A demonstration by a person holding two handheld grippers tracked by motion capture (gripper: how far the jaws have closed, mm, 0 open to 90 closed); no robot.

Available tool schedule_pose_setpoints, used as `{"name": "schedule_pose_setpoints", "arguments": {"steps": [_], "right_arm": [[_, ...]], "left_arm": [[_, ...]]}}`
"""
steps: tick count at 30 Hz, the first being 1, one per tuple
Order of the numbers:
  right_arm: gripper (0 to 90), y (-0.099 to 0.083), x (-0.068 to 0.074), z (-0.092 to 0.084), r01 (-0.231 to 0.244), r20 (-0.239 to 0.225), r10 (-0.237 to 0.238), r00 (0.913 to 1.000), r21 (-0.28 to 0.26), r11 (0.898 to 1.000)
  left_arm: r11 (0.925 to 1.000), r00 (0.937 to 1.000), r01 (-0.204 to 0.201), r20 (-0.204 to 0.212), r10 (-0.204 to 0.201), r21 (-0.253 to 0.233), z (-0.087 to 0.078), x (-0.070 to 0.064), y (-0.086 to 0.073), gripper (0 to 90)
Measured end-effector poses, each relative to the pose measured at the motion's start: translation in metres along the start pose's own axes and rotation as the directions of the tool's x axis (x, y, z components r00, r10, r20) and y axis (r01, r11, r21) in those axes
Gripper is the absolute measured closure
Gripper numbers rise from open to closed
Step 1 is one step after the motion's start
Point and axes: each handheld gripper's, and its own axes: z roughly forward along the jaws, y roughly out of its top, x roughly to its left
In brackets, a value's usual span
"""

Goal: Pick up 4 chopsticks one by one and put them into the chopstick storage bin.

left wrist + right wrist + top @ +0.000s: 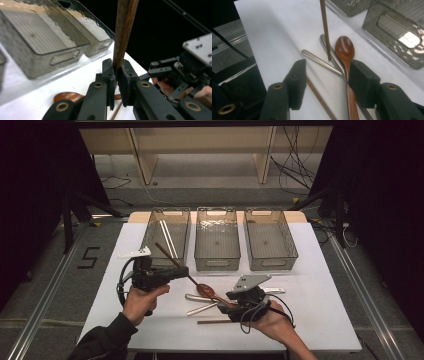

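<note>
Wooden chopstick (172, 259) is clamped in your left gripper (183, 271), jaws shut on it partway along its length, so it sticks up and back toward the left bin (167, 236) with its lower end pointing down toward the table (320, 295). It's a thin round stick in flat pads: it can pivot or slide out if you swing fast.

Your right gripper (325, 80) has its jaws apart, holding nothing, low over the cutlery pile. The wooden spoon (345, 53) lies by its right jaw, metal handles (319, 60) cross under it, and a 2nd brown stick (215, 321) lies on the table by that hand. Closing here could catch 2 pieces at once or nudge the pile.

3 clear bins stand in a row at the far side. Left bin holds 2 pale sticks (168, 238). Middle bin (216, 238) and right bin (270, 239) look empty, though glare on the plastic makes that uncertain.
</note>
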Motion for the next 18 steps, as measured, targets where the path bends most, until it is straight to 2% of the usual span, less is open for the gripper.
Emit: {"name": "schedule_pose_setpoints", "arguments": {"steps": [1,9,11,18], "right_arm": [[46.3,-0.001,-0.002,0.000,-0.006,-0.008,0.006,0.9999,0.009,1.000],[38.4,-0.008,-0.009,-0.004,-0.038,0.014,0.038,0.9992,0.038,0.999],[37.2,-0.010,-0.011,-0.006,-0.053,0.017,0.052,0.9985,0.041,0.998],[34.6,-0.016,-0.012,-0.008,-0.060,0.035,0.058,0.9977,0.055,0.997]], "left_arm": [[1.0000,1.0000,0.002,-0.008,-0.002,-0.006,-0.002,0.001,0.001,83.2],[0.9991,0.9980,-0.017,-0.061,0.015,-0.039,-0.014,0.007,0.013,83.1],[0.9991,0.9971,-0.012,-0.076,0.009,-0.040,-0.017,0.009,0.017,83.1],[0.9967,0.9928,0.014,-0.117,-0.024,-0.080,-0.032,0.019,0.034,83.1]]}}
